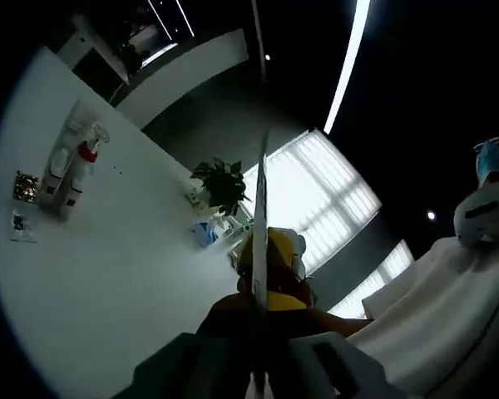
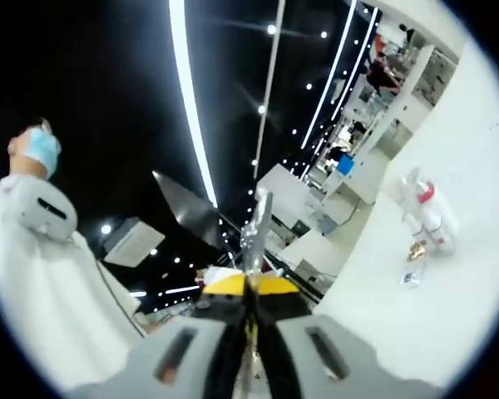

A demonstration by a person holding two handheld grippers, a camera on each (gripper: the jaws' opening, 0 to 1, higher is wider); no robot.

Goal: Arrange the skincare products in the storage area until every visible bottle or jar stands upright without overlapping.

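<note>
Left gripper (image 1: 260, 249) jaws were clenched together, empty. Right gripper (image 2: 254, 241) jaws likewise pressed closed, empty. White skincare bottles with red caps (image 1: 71, 166) lay clustered on the white table (image 1: 125, 283), well apart from both jaws, beside small dark packets (image 1: 23, 187).

Right claw (image 2: 248, 312) jaws pressed together; skincare bottles (image 2: 428, 218) upright on white table (image 2: 449, 307); ceiling lights above.

You have about three white bottles (image 1: 71, 166) grouped on the counter (image 1: 116, 283), two small packets (image 1: 25, 187) beside them, one potted plant (image 1: 220, 184).
</note>
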